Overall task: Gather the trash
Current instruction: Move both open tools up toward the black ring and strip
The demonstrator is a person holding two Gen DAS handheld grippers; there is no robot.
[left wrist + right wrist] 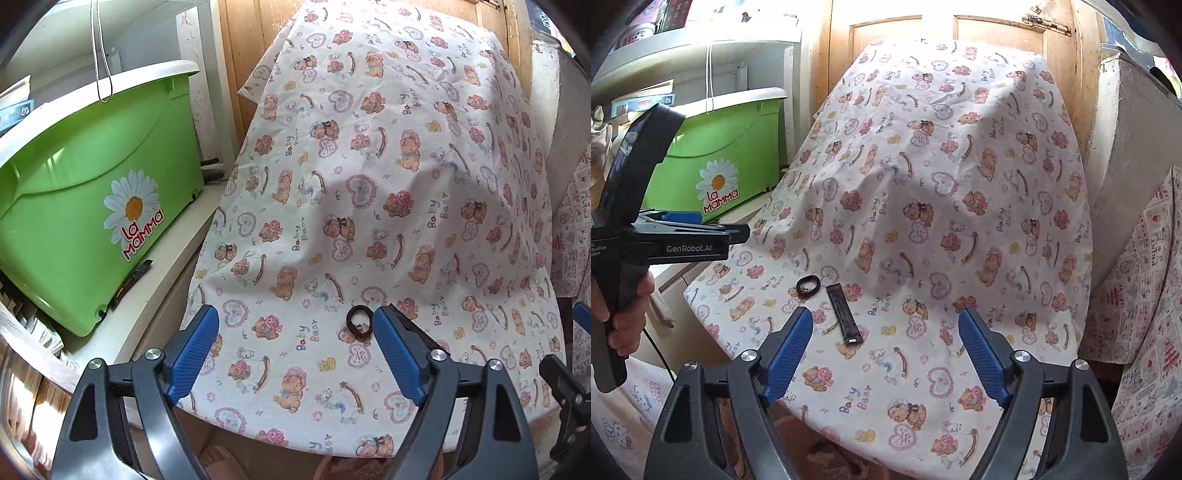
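A small dark ring, like a hair tie [357, 319], lies on the bear-print cloth [369, 166] near its front edge. It also shows in the right wrist view [808, 286], with a flat dark strap [844, 314] lying just right of it. My left gripper [295, 350] is open and empty above the cloth, the ring just inside its right finger; the strap is hidden behind that finger. My right gripper [886, 354] is open and empty, with the strap just ahead of its left finger. The left gripper's body [676, 240] shows at the left of the right wrist view.
A green "La Mamma" plastic bin [92, 206] stands on a white shelf [162, 273] left of the cloth-covered table. A wooden door [905, 33] is behind. A white box [1134, 140] and another printed cloth [1145, 314] are on the right. My foot [221, 461] shows below the table edge.
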